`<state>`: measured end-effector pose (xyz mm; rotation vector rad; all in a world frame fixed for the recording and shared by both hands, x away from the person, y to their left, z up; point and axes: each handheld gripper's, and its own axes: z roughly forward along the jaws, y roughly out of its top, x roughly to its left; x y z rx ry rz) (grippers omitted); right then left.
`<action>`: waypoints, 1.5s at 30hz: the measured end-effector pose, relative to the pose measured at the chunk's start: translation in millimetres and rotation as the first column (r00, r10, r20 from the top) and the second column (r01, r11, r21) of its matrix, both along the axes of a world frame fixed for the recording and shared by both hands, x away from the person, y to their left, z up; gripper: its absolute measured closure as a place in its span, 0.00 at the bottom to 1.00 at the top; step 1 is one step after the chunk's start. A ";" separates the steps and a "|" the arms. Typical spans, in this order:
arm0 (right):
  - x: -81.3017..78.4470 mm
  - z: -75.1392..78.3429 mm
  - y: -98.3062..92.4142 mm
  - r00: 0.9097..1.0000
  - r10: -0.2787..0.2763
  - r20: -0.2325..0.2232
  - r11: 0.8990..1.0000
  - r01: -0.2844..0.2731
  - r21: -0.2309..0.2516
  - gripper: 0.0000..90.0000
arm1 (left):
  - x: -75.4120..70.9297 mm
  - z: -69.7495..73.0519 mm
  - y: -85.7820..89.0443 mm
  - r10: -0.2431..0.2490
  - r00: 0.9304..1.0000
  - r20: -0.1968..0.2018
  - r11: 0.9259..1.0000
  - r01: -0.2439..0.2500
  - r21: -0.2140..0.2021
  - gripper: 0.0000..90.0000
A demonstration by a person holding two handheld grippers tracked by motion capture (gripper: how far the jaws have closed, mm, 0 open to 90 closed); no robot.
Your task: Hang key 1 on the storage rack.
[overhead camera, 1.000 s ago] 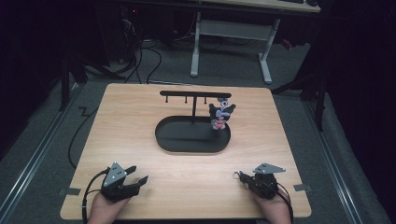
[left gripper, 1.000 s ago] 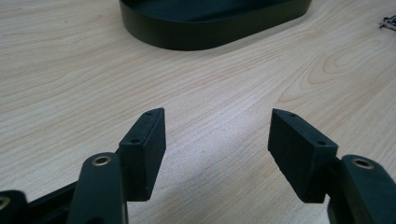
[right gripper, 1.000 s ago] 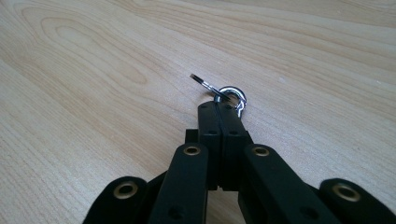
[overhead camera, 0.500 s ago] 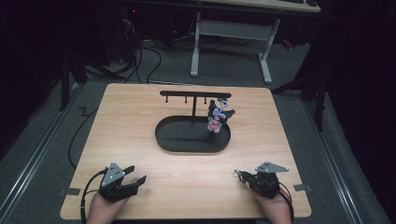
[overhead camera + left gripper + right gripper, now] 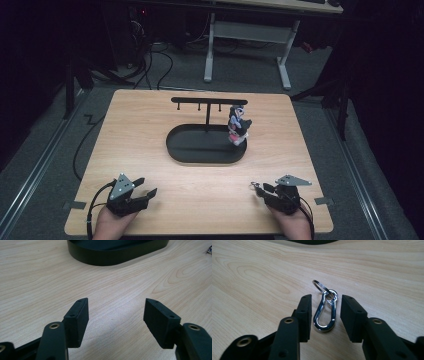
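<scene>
Chrome-bright, a carabiner clip (image 5: 325,312) lies flat on the wooden tabletop (image 5: 200,195) between the jaws of the right gripper (image 5: 324,315), which stand slightly apart on either side without touching it; a small key ring (image 5: 320,286) is linked to the clip's far end. The left gripper (image 5: 116,320) rests near the tabletop's front left corner, jaws spread wide with nothing between them. Farther back, mid-table, sits a black oval tray (image 5: 200,150) with a T-shaped hook stand (image 5: 207,102), and a small dark figurine (image 5: 237,125) at its right end.
</scene>
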<state>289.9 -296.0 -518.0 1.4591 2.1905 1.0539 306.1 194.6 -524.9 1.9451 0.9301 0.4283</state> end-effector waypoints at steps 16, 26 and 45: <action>20.6 11.4 13.3 0.992 0.104 -0.075 0.979 -0.115 -0.170 0.75 | -2.0 0.8 1.2 0.000 1.000 -0.002 1.000 0.000 0.004 0.42; 31.3 30.3 21.7 0.970 0.154 -0.190 0.933 -0.205 -0.294 0.76 | -1.7 1.8 -0.2 -0.016 1.000 0.008 1.000 0.016 0.009 0.42; 65.8 38.1 34.1 0.896 0.209 -0.392 0.849 -0.365 -0.382 0.94 | -1.8 1.0 -1.4 -0.023 1.000 0.005 1.000 0.023 0.020 0.42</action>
